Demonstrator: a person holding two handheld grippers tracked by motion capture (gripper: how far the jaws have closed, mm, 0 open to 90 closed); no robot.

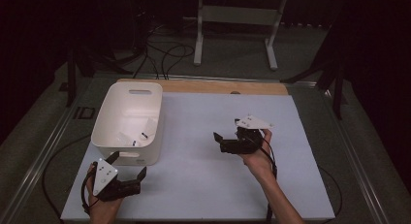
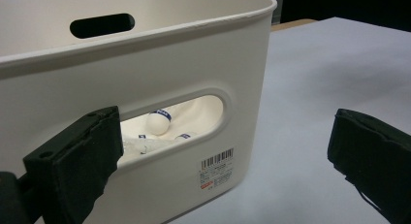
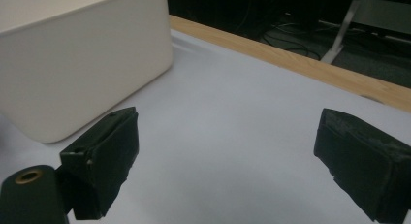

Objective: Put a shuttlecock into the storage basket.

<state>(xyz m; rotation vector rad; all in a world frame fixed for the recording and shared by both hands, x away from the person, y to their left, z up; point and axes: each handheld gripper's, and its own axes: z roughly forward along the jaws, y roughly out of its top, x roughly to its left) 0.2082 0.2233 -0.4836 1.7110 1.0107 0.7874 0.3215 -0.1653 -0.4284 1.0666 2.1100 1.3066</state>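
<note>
Two wide-open tongs, left point(image 1: 130, 167) and right point(image 1: 227, 129), hover over the pale counter point(image 1: 203, 175); white plastic bin point(image 1: 127, 147) just beside the left, dark room behind.

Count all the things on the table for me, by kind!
Bin: 1
Grippers, left and right: 2
Total: 3, plus small white items inside the bin, too hidden to count.
</note>
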